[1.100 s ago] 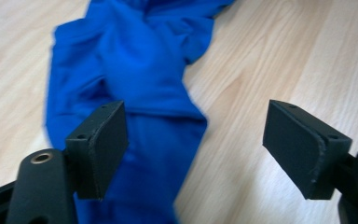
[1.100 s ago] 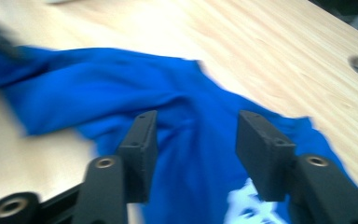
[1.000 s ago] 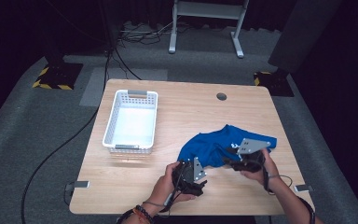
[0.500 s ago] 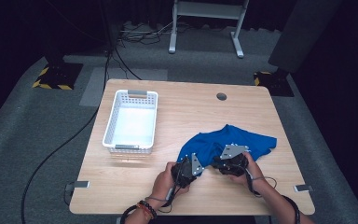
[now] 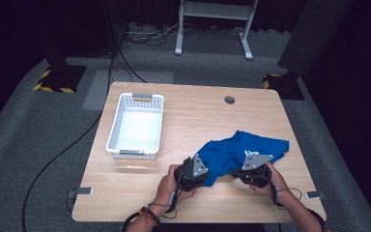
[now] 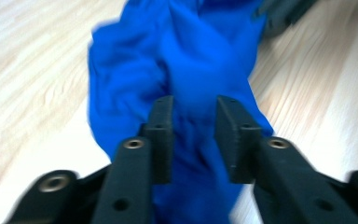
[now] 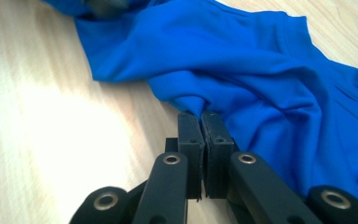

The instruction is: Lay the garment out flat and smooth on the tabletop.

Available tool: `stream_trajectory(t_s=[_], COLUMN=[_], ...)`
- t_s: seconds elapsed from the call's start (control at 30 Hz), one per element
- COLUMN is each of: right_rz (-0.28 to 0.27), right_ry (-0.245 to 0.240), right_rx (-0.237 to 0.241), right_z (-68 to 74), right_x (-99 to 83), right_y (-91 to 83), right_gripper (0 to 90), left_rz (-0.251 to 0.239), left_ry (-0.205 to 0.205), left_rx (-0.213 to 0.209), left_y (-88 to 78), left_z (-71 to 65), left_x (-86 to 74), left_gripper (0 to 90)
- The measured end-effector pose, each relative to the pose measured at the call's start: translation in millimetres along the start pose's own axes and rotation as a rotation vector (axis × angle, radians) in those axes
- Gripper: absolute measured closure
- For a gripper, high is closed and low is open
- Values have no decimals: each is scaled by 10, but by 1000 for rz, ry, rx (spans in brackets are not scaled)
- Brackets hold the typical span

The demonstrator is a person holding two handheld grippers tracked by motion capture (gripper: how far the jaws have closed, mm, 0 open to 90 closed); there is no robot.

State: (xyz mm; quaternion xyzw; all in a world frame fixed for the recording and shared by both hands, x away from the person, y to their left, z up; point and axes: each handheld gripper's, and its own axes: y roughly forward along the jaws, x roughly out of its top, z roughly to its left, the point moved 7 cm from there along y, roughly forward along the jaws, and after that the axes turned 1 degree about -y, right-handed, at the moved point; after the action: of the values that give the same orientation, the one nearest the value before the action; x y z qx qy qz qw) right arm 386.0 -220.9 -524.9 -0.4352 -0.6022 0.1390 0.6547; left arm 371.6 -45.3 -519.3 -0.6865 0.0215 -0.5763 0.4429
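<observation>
A crumpled blue shirt (image 5: 244, 149) lies on the near right part of the wooden table (image 5: 198, 116). My left gripper (image 5: 204, 175) sits at the shirt's near left tip. In the left gripper view its jaws (image 6: 193, 105) stand apart with blue cloth (image 6: 177, 56) lying between them, and they have just been opening. My right gripper (image 5: 235, 172) is at the shirt's near edge. Its jaws (image 7: 200, 116) have just closed and are shut on a fold of the shirt (image 7: 242, 56). The right gripper (image 6: 284, 14) also shows blurred beyond the cloth.
A white plastic basket (image 5: 136, 124) with nothing in it stands at the table's left. A round cable hole (image 5: 229, 100) lies near the far edge. Small metal brackets (image 5: 83, 191) sit at the table's front corners. Dark floor and cables surround the table.
My right gripper moved left toward the left one, then back to the right and a little lower at the shirt's near edge. The left gripper stayed at the shirt's left tip.
</observation>
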Motion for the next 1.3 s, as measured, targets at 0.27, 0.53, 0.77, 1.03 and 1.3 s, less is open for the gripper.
stream_trajectory(t_s=[0.27,0.53,0.77,1.03,1.3], right_rz=[6,24,8,20,33], right_ry=[-15,-5,6,18,44], right_rx=[16,45,59,51,-16], right_z=[131,164,168,254,314], right_x=[-87,-192,-233,-437,-741], right_y=[-38,-25,-149,-319,-669], right_gripper=[888,889,892,892,892], left_rz=[54,171,184,174,174], left_ry=[-19,-48,-44,-80,-107], left_rx=[18,84,215,282,316], left_y=[326,712,699,698,734], left_z=[224,495,743,918,1000], left_x=[325,213,191,166,188], left_gripper=[512,548,528,529,508])
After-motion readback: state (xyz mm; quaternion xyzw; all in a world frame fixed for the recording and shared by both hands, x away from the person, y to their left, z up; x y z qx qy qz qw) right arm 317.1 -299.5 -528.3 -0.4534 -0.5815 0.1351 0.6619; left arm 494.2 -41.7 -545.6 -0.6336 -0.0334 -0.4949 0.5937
